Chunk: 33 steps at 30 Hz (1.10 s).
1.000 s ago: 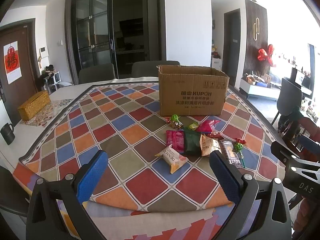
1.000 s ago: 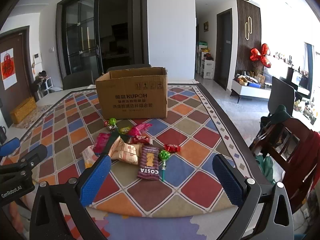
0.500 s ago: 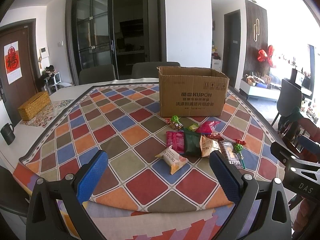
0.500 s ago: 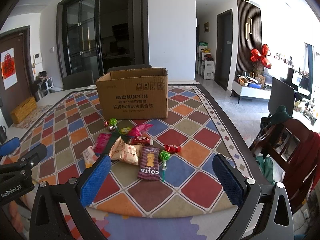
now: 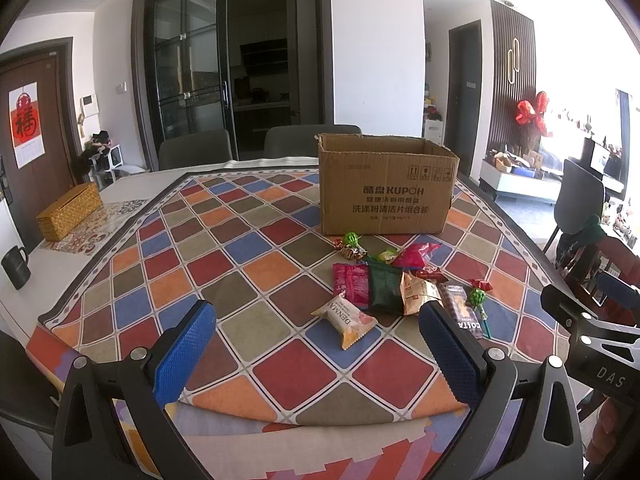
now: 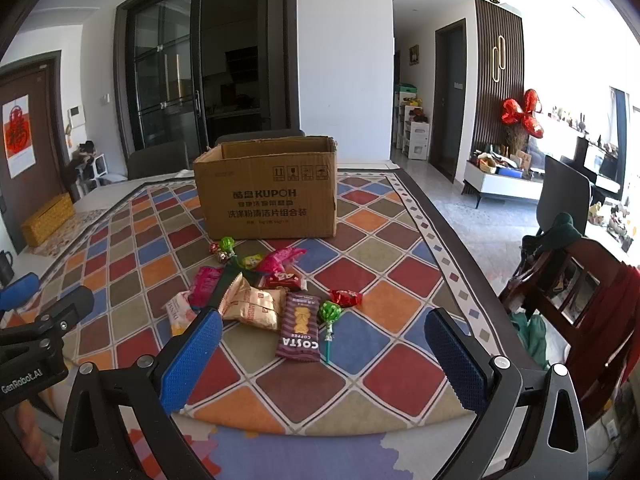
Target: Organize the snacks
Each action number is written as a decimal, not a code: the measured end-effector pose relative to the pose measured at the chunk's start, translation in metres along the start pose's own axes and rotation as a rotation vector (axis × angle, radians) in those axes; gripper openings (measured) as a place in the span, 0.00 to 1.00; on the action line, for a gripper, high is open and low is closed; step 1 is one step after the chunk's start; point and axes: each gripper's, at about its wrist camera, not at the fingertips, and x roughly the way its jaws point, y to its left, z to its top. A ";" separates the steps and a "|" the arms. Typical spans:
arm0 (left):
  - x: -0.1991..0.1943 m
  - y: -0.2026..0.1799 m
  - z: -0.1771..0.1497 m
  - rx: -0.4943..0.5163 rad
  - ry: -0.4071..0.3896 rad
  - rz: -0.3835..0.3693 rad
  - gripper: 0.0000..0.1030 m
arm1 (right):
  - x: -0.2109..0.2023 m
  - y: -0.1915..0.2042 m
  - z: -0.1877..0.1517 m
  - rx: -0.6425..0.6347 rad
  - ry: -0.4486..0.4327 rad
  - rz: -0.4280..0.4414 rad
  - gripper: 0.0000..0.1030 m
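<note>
Left gripper [image 5: 316, 334] and right gripper [image 6: 322, 340] held wide apart, nothing gripped, snacks [image 6: 260, 292] piled on checkered tablecloth [image 5: 248, 248], just before open cardboard box [image 5: 386, 192].

Home dining room, patterned tablecloth [image 5: 256, 264], dining chairs [image 5: 195, 153], glass sliding doors [image 5: 188, 92], red door poster [image 5: 26, 124]
</note>
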 end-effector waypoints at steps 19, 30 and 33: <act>-0.001 0.000 -0.001 0.000 -0.001 -0.001 1.00 | 0.001 0.000 0.000 -0.002 -0.001 0.000 0.99; -0.002 0.002 0.001 -0.004 0.005 -0.002 1.00 | 0.003 0.004 0.001 -0.008 0.009 0.004 0.99; 0.005 0.004 0.000 -0.009 0.012 -0.002 1.00 | 0.006 0.005 0.000 -0.012 0.016 0.007 0.99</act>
